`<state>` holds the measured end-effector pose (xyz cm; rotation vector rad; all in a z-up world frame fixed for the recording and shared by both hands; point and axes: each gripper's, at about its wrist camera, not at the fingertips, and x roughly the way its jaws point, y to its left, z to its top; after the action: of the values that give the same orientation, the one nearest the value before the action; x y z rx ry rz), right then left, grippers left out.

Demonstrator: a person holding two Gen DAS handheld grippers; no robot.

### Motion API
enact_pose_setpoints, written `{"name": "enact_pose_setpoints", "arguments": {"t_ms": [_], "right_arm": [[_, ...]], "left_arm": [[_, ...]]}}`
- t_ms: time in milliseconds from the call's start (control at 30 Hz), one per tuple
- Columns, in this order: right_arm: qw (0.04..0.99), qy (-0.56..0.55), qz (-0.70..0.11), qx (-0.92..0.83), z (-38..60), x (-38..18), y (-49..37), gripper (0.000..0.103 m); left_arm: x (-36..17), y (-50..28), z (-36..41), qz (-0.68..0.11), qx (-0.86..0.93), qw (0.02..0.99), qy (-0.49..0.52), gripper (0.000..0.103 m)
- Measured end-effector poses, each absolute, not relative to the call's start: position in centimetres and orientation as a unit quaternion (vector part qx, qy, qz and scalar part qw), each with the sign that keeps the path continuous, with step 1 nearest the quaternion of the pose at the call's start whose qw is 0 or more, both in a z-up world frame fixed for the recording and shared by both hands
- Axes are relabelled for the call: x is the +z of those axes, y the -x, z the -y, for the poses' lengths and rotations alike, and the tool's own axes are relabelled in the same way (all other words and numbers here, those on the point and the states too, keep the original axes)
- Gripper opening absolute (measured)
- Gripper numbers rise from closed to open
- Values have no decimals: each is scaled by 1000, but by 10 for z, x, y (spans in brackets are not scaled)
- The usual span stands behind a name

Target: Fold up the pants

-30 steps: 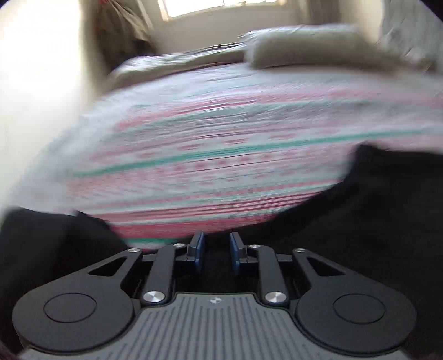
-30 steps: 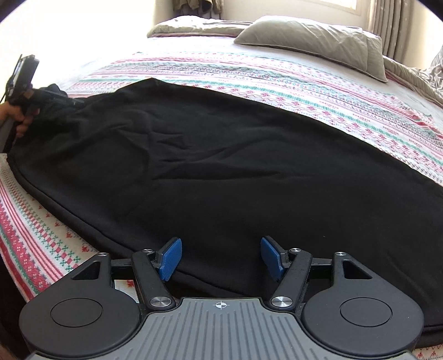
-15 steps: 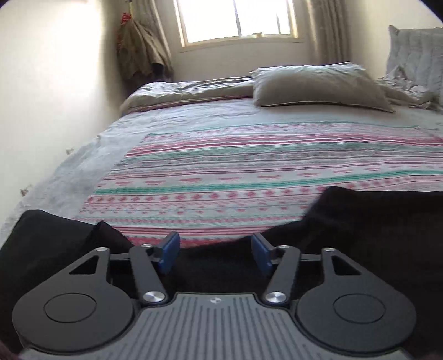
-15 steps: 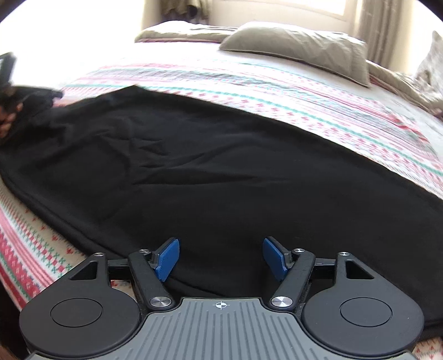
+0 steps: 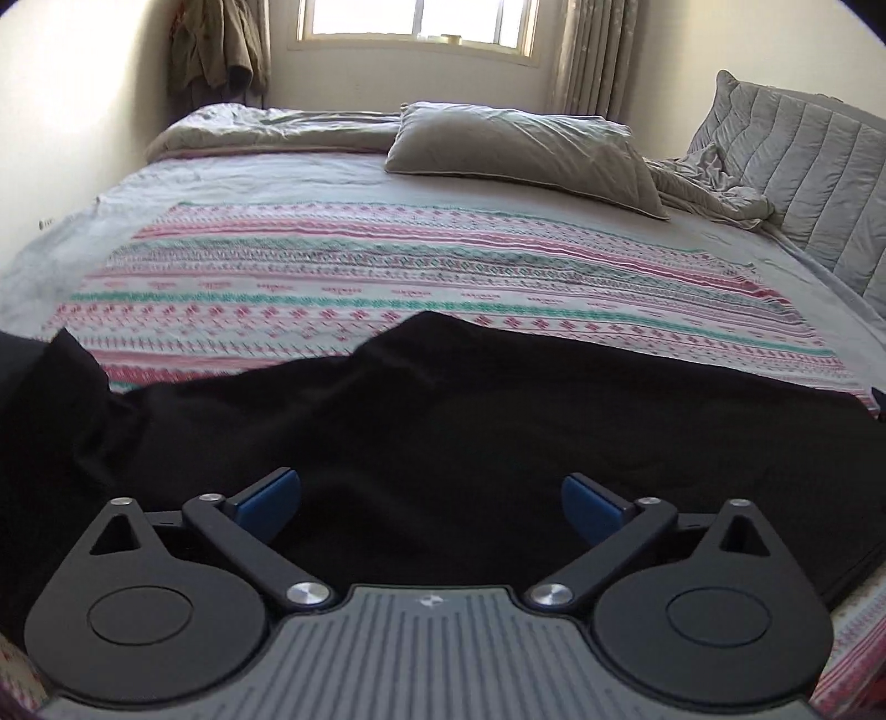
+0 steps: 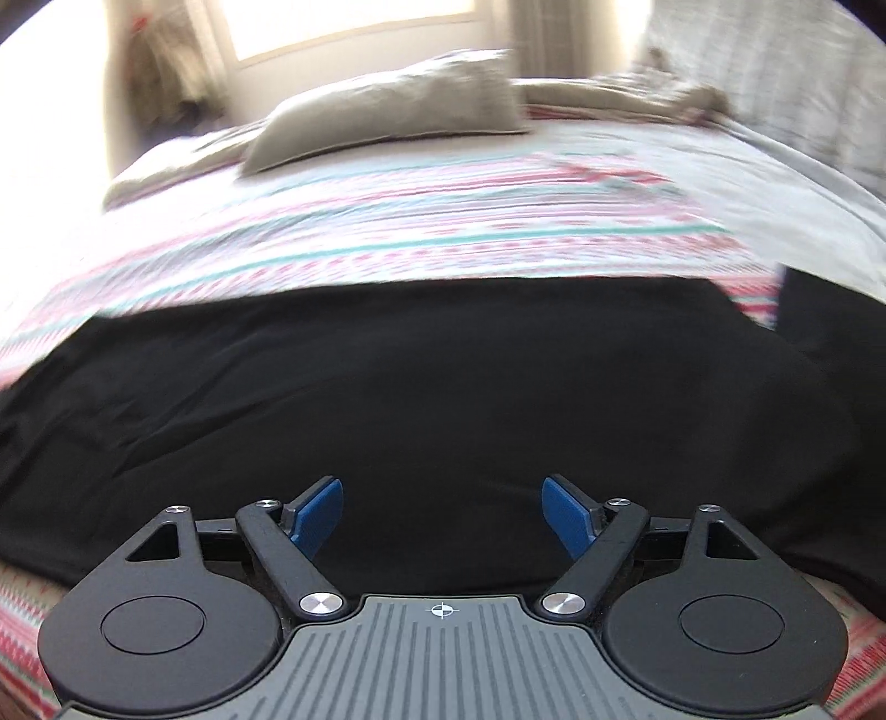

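Black pants (image 5: 498, 432) lie spread flat along the near edge of the bed, on a striped pink, green and white blanket (image 5: 387, 277). My left gripper (image 5: 431, 507) is open and empty, just above the cloth. In the right wrist view the same black pants (image 6: 443, 387) fill the lower half, with a separate dark flap at the far right. My right gripper (image 6: 442, 518) is open and empty above the pants. The right wrist view is blurred by motion.
A grey pillow (image 5: 526, 152) and rumpled grey bedding (image 5: 714, 185) lie at the back of the bed. A padded grey headboard (image 5: 803, 166) stands at the right. A window (image 5: 415, 22) and hanging clothes (image 5: 216, 44) are behind. A wall runs along the left.
My left gripper has opened wide and let go of the pants, which now lie spread in front of it. My right gripper stayed open and swung its view to the right.
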<state>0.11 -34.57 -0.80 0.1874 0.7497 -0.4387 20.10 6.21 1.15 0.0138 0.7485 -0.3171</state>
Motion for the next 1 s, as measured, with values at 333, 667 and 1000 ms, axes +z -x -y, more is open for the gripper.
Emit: {"name": "enact_pose_setpoints", "arguments": {"t_ms": [333, 667, 1000], "right_arm": [[860, -148, -317, -372, 431, -2, 50, 85], [834, -222, -290, -413, 470, -15, 78, 85], [832, -236, -279, -418, 478, -22, 60, 43]], "left_arm": [[-5, -186, -35, -380, -186, 906, 13, 103], [-31, -192, -17, -394, -200, 897, 6, 103], [-37, -184, -2, -383, -230, 895, 0, 103]]}}
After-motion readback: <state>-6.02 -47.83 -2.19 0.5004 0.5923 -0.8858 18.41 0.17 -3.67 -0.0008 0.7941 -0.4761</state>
